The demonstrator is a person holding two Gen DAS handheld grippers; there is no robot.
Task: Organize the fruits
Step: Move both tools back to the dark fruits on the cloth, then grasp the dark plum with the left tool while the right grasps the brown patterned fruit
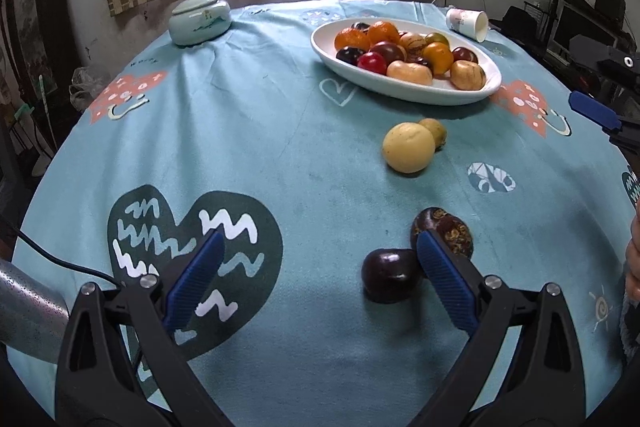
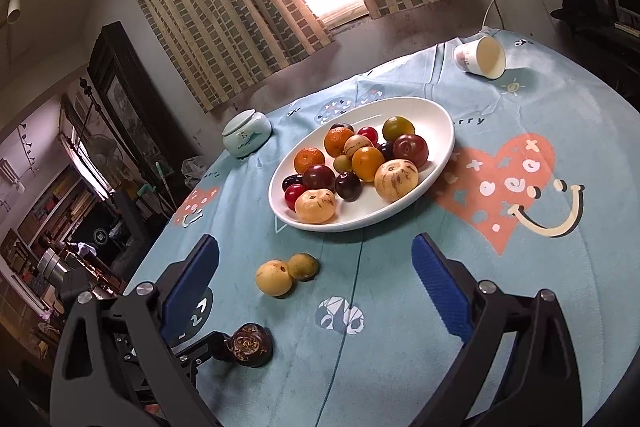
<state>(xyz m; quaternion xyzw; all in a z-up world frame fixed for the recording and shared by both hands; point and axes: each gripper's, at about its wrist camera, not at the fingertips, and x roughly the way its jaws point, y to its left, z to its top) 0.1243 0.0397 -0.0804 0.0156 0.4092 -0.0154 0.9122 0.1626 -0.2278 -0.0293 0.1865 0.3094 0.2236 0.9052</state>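
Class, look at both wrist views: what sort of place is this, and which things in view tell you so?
Most likely a lived-in home, perhaps a dining room. A table under a patterned tablecloth holds a white dish of mixed fruit, checked curtains frame a window, and a celadon lidded jar stands near the far edge.

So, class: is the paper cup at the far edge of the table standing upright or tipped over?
Tipped over. The paper cup lies on its side on the tablecloth, its open mouth facing sideways; nothing shows inside.

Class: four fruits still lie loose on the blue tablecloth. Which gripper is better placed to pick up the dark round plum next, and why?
Left. The left gripper hangs open, the dark round plum beside its right finger. The right gripper is open too, facing the white oval dish.
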